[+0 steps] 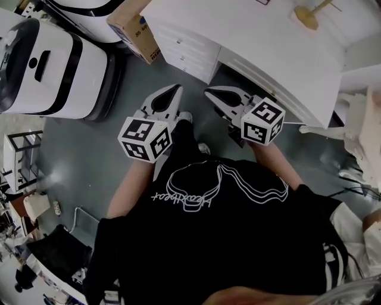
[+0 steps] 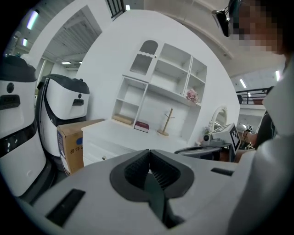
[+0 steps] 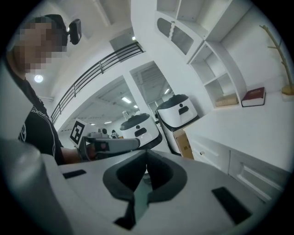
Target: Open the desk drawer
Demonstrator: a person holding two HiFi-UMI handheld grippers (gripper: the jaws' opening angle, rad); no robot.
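The white desk (image 1: 280, 47) stands ahead of me, its drawer fronts (image 1: 181, 50) facing the grey floor. In the left gripper view the drawers (image 2: 103, 148) sit below the desk top, beside a box. In the right gripper view they (image 3: 216, 158) run along the right. My left gripper (image 1: 176, 89) hangs over the floor short of the drawers, jaws together and empty (image 2: 149, 151). My right gripper (image 1: 209, 92) is level with it, a little to the right, also shut on nothing (image 3: 146, 152). Neither touches the desk.
A cardboard box (image 1: 136, 30) leans at the desk's left end. Two big white machines (image 1: 53, 65) stand to the left. A wooden stand (image 1: 309, 15) is on the desk top, and a red book (image 2: 141, 126) lies in the shelf unit (image 2: 156, 87). A white chair (image 1: 357, 122) is at right.
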